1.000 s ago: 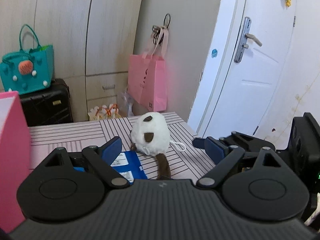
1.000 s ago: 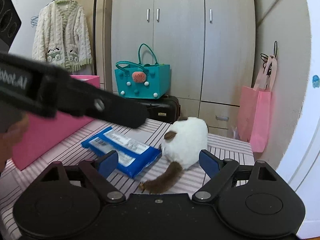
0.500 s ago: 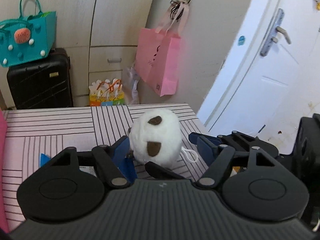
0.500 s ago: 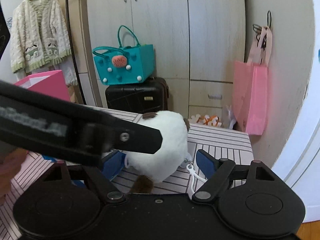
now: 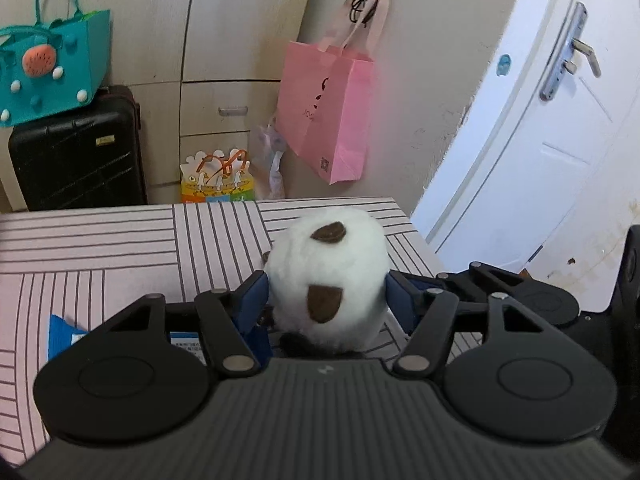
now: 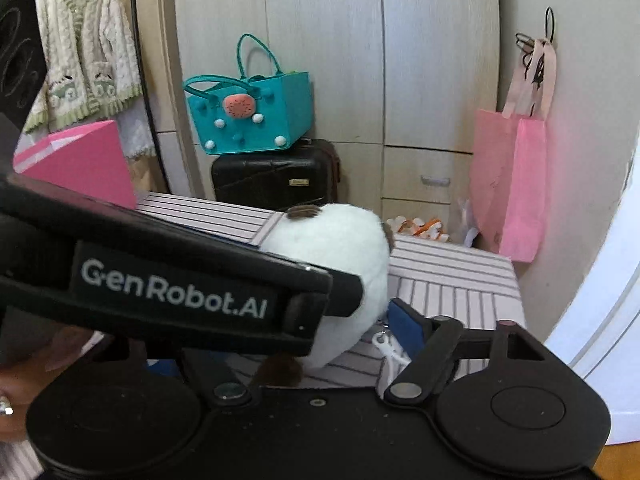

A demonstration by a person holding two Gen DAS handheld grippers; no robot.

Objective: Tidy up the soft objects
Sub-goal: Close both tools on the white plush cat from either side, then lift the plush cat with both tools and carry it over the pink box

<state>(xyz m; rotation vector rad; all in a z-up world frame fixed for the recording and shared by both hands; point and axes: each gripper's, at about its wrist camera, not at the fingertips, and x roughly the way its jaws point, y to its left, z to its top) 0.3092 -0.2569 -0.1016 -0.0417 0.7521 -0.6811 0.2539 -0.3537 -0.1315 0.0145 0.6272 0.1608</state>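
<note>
Plush toy (image 5: 326, 276), white with brown patches: left wrist view, on striped table (image 5: 100, 248), flanked by both blue pads of left gripper (image 5: 326, 300), jaws touching its sides, apparently closing to lift. Right wrist view: right gripper (image 6: 384, 328) beside toy, one pad visible; jaw state indeterminate, left gripper's body blocking.

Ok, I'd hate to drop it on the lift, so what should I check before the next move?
1. Left tool brackets plush toy: ok, pads touch both sides.
2. Grip firm: cannot tell.
3. Right tool clear: not ok, its pad sits close beside the toy.
4. White loop free: cannot tell, it lies by the right pad.
5. Blue packet untrapped: cannot tell, mostly hidden.
</note>
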